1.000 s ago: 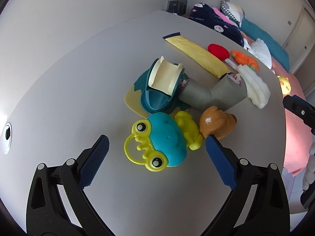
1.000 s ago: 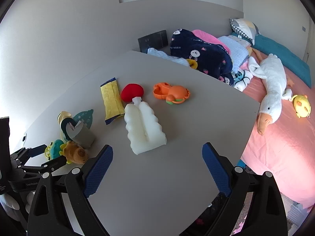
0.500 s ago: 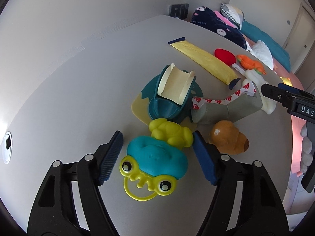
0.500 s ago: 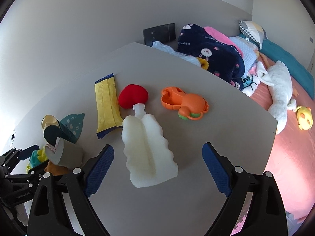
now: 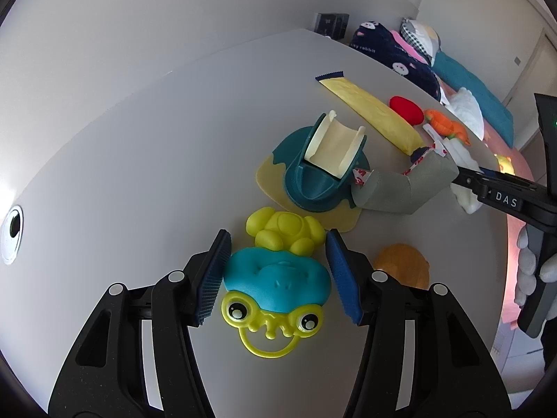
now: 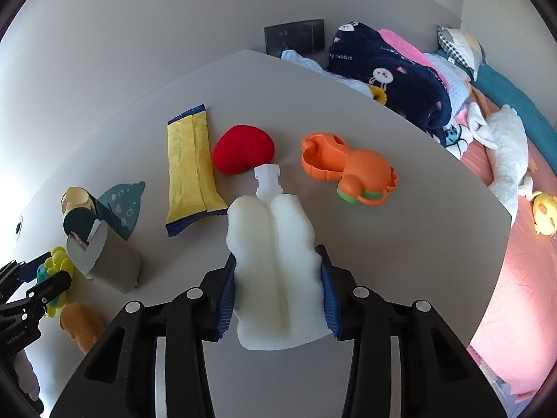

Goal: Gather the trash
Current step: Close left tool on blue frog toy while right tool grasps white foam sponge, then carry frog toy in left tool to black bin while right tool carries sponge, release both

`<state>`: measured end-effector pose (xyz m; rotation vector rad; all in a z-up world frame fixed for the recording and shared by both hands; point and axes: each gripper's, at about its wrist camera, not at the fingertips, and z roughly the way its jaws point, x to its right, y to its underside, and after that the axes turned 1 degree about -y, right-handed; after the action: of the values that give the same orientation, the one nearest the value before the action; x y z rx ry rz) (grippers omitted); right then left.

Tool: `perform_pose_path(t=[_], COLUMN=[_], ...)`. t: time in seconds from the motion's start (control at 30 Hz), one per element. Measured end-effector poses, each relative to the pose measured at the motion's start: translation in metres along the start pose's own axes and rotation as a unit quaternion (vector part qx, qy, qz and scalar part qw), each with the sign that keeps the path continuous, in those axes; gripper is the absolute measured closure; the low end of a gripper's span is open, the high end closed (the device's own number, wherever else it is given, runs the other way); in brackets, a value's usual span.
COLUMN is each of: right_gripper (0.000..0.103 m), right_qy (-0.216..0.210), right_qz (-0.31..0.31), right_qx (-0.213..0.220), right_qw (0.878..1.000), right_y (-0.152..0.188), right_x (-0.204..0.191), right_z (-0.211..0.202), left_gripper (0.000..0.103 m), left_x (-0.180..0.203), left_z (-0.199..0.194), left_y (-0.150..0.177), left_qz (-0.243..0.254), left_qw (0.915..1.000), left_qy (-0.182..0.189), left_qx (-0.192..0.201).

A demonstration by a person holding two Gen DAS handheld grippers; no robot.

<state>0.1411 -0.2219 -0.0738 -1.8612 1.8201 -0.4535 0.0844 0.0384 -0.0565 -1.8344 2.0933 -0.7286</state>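
On the grey worktop (image 6: 400,244) lie eight loose things. There is one white foam piece (image 6: 275,264), one yellow wrapper (image 6: 189,167), one red soft toy (image 6: 242,148), one orange plastic toy (image 6: 351,167), one grey folded cardboard piece (image 6: 108,261), one teal holder (image 5: 323,170), one frog toy (image 5: 278,278) and one brown toy (image 5: 403,264).

The right tool (image 6: 276,299) holds the white foam piece: both blue pads press its two sides at the near middle of the worktop, and the foam bulges out between them. A small white plastic part (image 6: 266,177) touches the far end of the foam, just beside the red soft toy. The yellow wrapper lies flat to the left of the foam, with blue toothed ends.

The left tool (image 5: 276,273) is narrow around the blue and yellow frog toy at the near left of the worktop. Its pads stand just beside the blue body on both sides; whether they press it I cannot tell.

The teal holder stands on a yellow and teal flat base (image 5: 271,181). Inside its channel sits one cream curved sheet (image 5: 334,146). The grey cardboard piece leans against its right side and shows tape with red print.

On the bed (image 6: 522,278) to the right lie one white goose plush (image 6: 504,149), one small yellow plush (image 6: 544,216) and one dark blue blanket (image 6: 393,80).
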Motion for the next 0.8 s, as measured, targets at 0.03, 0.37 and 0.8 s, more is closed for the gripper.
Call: perform_pose_path(t=[0.03, 0.37, 0.8], right_gripper=[0.062, 0.062, 0.062], right_qy=[-0.003, -0.026, -0.032], right_qz=[0.0, 0.017, 0.022], right_qx=[-0.001, 0.006, 0.054], right_qw=[1.0, 0.999, 0.998], right_y=[0.001, 0.016, 0.036], right_x=[0.0, 0.005, 0.016], right_z=[-0.002, -0.034, -0.097], left_gripper=[0.048, 0.058, 0.059], left_x=[-0.001, 0.002, 0.028], left_z=[-0.001, -0.02, -0.067], left_y=[0.0, 0.003, 0.008], left_qz=[-0.003, -0.007, 0.014], left_qw=[1.0, 0.9998, 0.9978], left_qy=[0.002, 0.008, 0.018], left_qx=[0.0, 0.015, 0.063])
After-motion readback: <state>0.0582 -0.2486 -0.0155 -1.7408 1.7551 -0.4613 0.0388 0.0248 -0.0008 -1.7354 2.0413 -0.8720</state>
